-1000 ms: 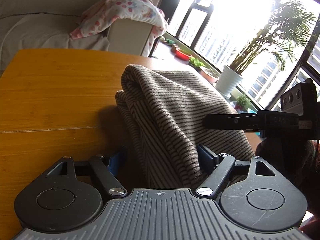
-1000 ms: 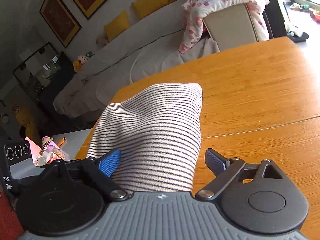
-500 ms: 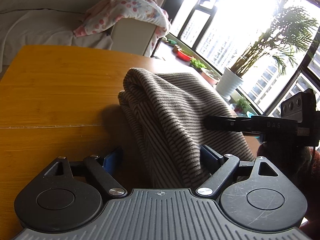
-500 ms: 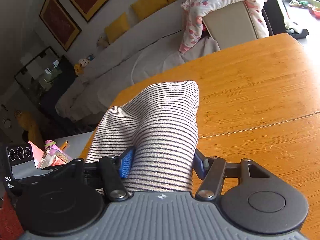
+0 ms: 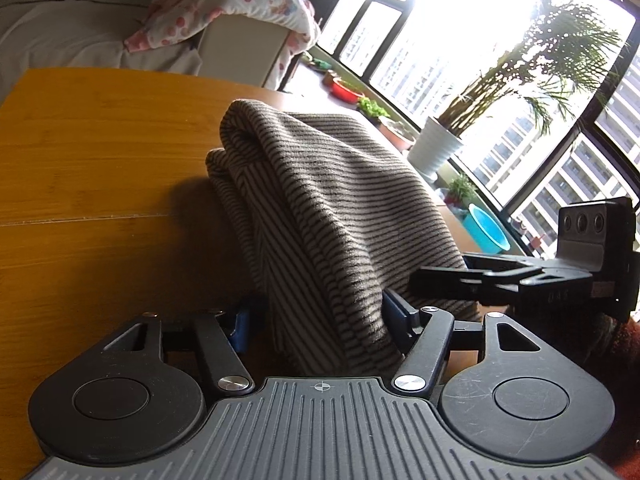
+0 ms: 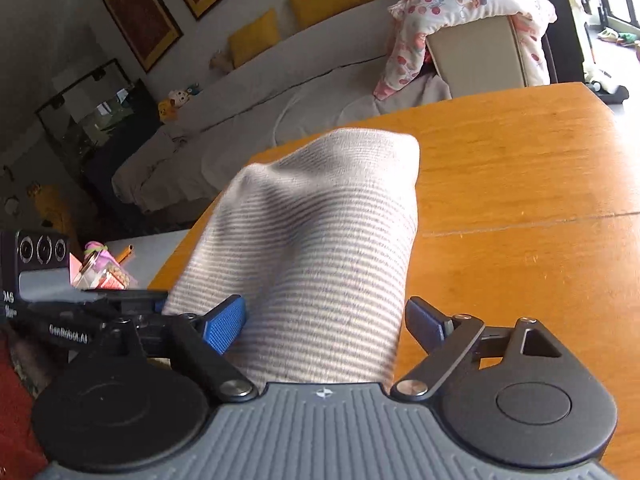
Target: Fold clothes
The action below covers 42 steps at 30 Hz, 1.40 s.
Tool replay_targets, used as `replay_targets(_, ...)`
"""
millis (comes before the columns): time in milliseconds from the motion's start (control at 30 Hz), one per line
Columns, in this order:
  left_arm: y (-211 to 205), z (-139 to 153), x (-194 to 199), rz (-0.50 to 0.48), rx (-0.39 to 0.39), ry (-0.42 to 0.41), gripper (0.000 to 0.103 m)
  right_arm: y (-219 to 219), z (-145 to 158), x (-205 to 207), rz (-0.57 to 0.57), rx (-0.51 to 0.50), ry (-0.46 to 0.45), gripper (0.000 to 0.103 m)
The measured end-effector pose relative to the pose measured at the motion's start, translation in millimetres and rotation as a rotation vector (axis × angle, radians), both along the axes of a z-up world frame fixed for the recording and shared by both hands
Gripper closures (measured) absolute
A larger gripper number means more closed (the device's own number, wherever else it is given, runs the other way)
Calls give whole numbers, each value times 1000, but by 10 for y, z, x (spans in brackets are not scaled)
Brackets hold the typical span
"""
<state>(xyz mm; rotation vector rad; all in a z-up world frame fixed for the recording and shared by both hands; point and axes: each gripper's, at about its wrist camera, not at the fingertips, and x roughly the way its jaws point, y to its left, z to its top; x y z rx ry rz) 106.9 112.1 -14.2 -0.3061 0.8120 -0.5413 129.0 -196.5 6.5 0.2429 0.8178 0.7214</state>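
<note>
Leftmost, wooden table (image 5: 92, 152) bare and orange-brown; striped garment (image 5: 320, 216) bunched on it, running back between both tools. Left gripper (image 5: 316, 320): 2 jaws spread, right pad touching cloth, left pad apart from it. Right gripper (image 6: 326, 318): jaws wide, cloth lying between, probably loose. Potted palm (image 5: 436, 148) at the window behind

The striped garment (image 5: 332, 216) is soft knitted cloth, matt and slightly fuzzy, ribbed with fine dark lines. The bench (image 5: 92, 152) is smooth wood with a warm low sheen and a thin seam across it. The left tool (image 5: 316, 320) and right tool (image 6: 326, 320) are matt black plastic with scuffed discs, shiny metal rivets, ridged grey bodies and textured blue pads (image 6: 224, 326).
</note>
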Motion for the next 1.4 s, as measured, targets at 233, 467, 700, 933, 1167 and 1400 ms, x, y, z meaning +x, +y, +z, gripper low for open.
replay_targets(233,-20,12,47,19,-33,-5,40,1,150,-225,8,33,-26,32)
replay_targets(467,-92,3,23,12,10,-18,39,15,92,-268,-1,-70,-40,33)
replay_targets(700,-101,8,13,9,15,-21,37,-197,232,-36,-66,89,-8,19)
replay_targets(933,-93,-1,3,5,12,-27,37,-75,78,366,-79,118,91,18)
replay_targets(1167,-59,1,-2,11,0,-26,36,138,99,331,-21,67,47,35)
replay_targets(1400,-99,36,32,14,30,-13,28,24,72,332,-17,69,48,36)
